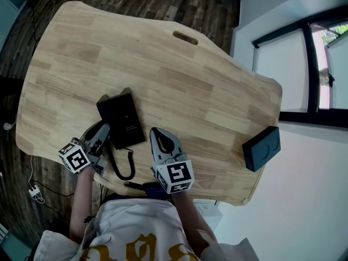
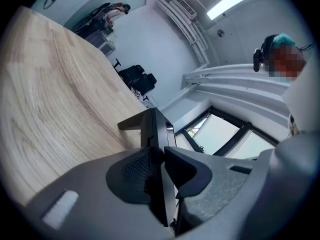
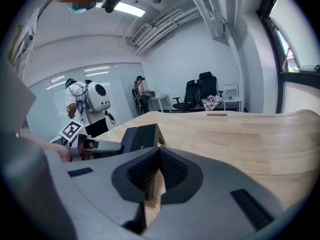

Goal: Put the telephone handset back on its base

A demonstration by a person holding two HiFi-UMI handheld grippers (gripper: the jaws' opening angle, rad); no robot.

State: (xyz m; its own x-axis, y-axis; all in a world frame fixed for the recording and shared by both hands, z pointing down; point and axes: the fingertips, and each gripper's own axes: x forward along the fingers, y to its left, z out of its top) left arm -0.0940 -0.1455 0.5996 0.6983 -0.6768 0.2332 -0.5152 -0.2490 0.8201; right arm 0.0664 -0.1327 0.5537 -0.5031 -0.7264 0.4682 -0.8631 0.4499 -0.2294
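Observation:
The black telephone base [image 1: 126, 117] lies flat on the wooden table [image 1: 179, 86], near its front left edge. The black handset [image 2: 156, 129] sits along the base's left side, and its dark cord [image 1: 123, 166] loops off toward the table's front edge. My left gripper [image 1: 103, 130] is shut on the handset, whose thin black edge runs between the pads [image 2: 137, 166]. My right gripper [image 1: 159, 134] hovers just right of the base, shut with nothing in it [image 3: 159, 156]. The right gripper view shows the base [image 3: 146, 135] with the left gripper [image 3: 97, 146] at it.
A black box [image 1: 262, 147] stands near the table's right edge. An oval slot [image 1: 185, 37] cuts the far side of the table. Office chairs [image 3: 200, 94] and people stand beyond the table. A dark window frame [image 1: 312, 58] is at the right.

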